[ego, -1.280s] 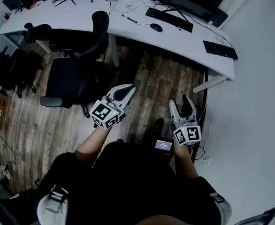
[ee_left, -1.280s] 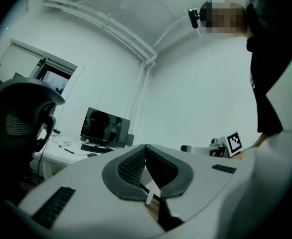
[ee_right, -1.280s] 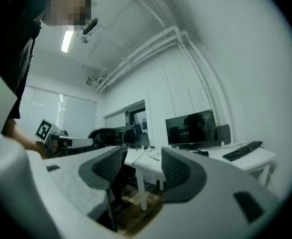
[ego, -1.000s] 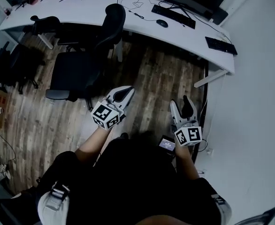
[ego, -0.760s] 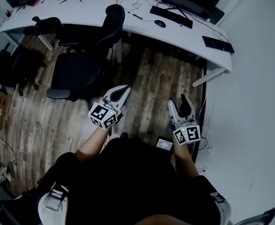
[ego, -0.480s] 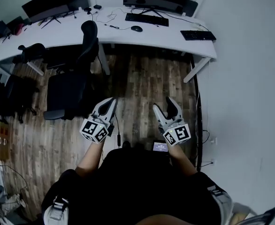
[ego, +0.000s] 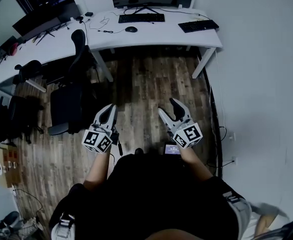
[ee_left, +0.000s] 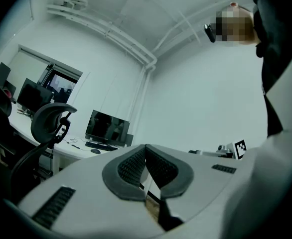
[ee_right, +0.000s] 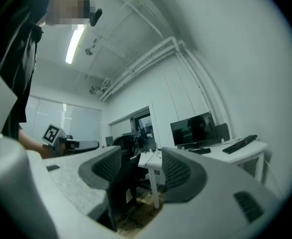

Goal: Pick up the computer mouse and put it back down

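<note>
- Head view: computer mouse (ego: 131, 29) sits on the desk (ego: 161, 33), well apart from both grippers.
- Left gripper (ego: 108, 110): jaws together, empty.
- Right gripper (ego: 168, 107): jaws apart, empty.

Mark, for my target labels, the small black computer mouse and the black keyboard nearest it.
small black computer mouse (ego: 131, 29): head view, its top.
black keyboard (ego: 141, 18): head view, middle keys.

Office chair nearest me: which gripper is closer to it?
Left. In the head view the left gripper is just right of the office chair; the right gripper is farther right.
</note>
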